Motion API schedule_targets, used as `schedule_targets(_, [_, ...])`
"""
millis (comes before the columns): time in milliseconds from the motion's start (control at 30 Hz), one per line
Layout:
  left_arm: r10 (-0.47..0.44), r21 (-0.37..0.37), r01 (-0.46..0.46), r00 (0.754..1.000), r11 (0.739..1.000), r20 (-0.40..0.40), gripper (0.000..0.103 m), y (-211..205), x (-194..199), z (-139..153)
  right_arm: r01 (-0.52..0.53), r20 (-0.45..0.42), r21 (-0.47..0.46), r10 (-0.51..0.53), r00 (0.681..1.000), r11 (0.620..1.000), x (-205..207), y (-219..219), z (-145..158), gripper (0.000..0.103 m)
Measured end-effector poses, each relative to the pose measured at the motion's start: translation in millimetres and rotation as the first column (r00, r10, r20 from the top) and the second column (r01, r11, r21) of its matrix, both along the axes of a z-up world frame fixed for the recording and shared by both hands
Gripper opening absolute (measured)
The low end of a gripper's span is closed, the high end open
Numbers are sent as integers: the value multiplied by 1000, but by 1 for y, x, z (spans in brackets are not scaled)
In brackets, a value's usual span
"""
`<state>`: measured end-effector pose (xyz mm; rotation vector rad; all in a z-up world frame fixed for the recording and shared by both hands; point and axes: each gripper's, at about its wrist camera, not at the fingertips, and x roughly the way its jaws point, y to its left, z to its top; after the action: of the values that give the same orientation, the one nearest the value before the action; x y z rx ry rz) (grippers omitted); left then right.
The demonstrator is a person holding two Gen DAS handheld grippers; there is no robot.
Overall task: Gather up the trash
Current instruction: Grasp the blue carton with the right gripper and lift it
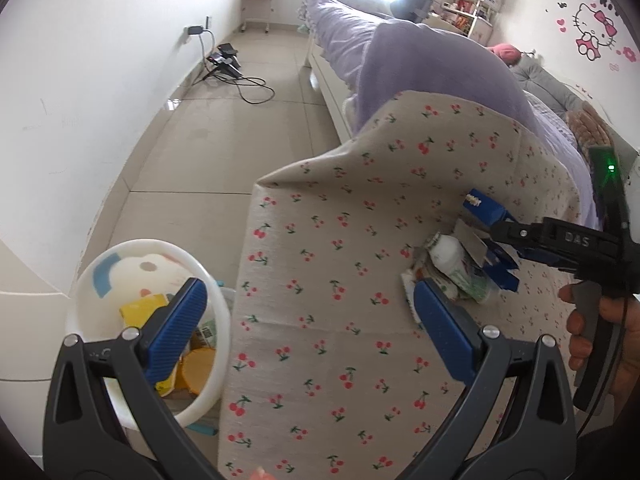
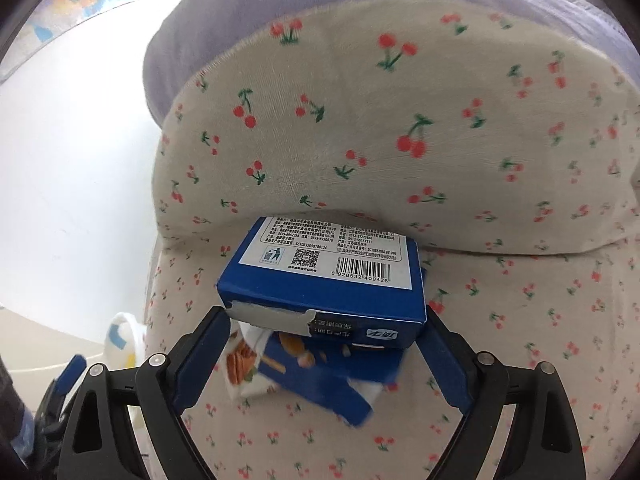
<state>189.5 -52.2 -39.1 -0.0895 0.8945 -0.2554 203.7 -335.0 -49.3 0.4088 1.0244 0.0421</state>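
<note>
Left wrist view sits high and back from the cherry cloth, looking across it toward the bed, with the bin just left of the cloth. Right wrist view is in close over the cloth, facing the blue box. Both share the cloth, box and bin.

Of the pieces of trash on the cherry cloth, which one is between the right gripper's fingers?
The blue carton box with the barcode label; the right gripper grips its sides. The white bottle and the wrappers lie beside it, ungripped.
</note>
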Motion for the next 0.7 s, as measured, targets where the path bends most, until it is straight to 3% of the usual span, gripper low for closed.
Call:
schedule_targets(267, [-100, 36, 99, 995, 994, 20, 103, -29, -11, 6, 0, 38, 12, 0, 999, 1000, -54, -15, 26, 93])
schedule_targets(533, [-132, 93, 128, 991, 987, 38, 103, -52, -15, 6, 29, 56, 45, -32, 998, 999, -95, -41, 26, 93])
schedule_targets(700, [-156, 131, 157, 988, 979, -22, 103, -79, -10, -4, 54, 38, 26, -55, 998, 998, -111, -69, 17, 93])
